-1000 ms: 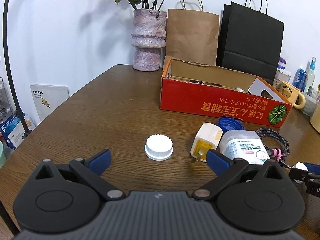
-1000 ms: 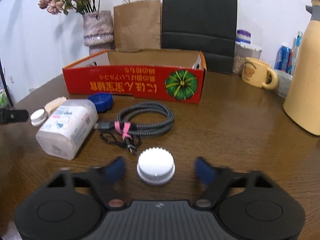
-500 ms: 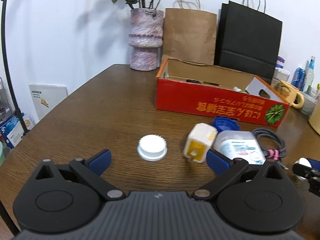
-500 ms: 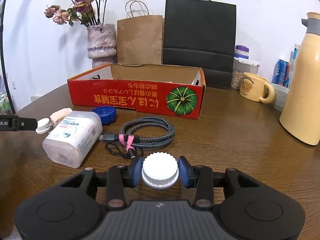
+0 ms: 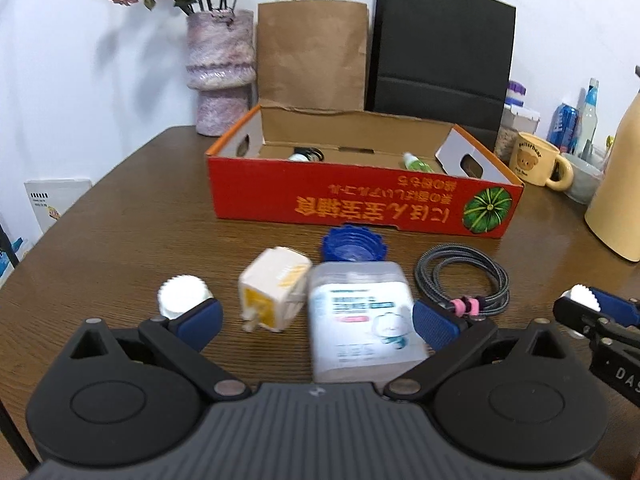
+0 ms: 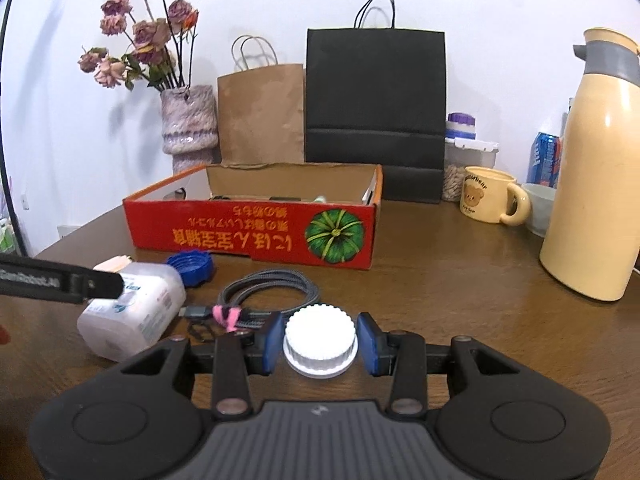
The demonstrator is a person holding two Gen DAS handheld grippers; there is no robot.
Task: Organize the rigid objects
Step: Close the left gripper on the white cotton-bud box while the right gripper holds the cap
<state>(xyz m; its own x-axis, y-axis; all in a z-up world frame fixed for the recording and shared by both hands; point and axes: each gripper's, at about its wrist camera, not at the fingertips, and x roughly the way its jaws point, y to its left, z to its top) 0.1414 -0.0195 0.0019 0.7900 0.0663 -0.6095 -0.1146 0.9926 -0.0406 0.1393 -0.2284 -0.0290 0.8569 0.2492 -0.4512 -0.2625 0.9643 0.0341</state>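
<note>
Two items inside the red box (image 5: 360,204) are half hidden by its wall, right tongs (image 6: 320,340) clenched on a white cap (image 6: 320,334), left tongs (image 5: 316,320) released.

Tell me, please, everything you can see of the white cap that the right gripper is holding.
The white cap is a round screw cap that looks like plastic, with fine ribbing around its side, a flat top and a wider flange at its base. It sits upright, top up, between the blue pads of the right gripper, which press on its two sides. It is just above the wooden table; whether its base touches cannot be told. The coiled cable lies just beyond it.
</note>
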